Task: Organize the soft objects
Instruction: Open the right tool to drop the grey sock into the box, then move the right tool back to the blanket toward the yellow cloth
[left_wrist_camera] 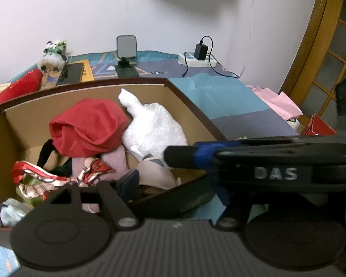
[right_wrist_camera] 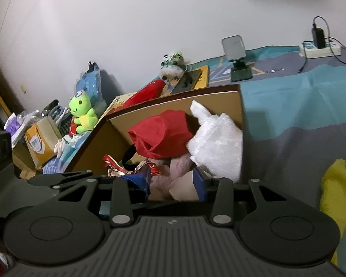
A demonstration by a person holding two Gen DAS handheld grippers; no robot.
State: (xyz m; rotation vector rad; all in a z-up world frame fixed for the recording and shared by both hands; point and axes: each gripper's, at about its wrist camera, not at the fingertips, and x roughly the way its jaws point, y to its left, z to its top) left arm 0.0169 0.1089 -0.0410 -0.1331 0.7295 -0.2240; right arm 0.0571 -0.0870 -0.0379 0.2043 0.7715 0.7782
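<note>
A brown cardboard box (left_wrist_camera: 191, 106) stands on the bed and holds a red cloth (left_wrist_camera: 87, 127), a white plush (left_wrist_camera: 154, 131), a pinkish plush (left_wrist_camera: 156, 173) and a red-white patterned item (left_wrist_camera: 55, 177). The box also shows in the right wrist view (right_wrist_camera: 240, 101), with the red cloth (right_wrist_camera: 163, 136) and white plush (right_wrist_camera: 219, 143). My right gripper (right_wrist_camera: 175, 182) is open over the box's near edge, with the pinkish plush (right_wrist_camera: 182, 184) between its jaws. The black gripper with blue pads crossing the left wrist view is my right gripper (left_wrist_camera: 173, 157). My left gripper's own fingertips are hidden.
A patterned blue bedspread (right_wrist_camera: 311, 97) lies around the box. On it are a yellow soft item (right_wrist_camera: 336, 196), a phone stand (left_wrist_camera: 126, 55), a power strip (left_wrist_camera: 197, 61), a panda plush (left_wrist_camera: 53, 55) and a red cushion (left_wrist_camera: 20, 85). A green frog plush (right_wrist_camera: 83, 110) sits left.
</note>
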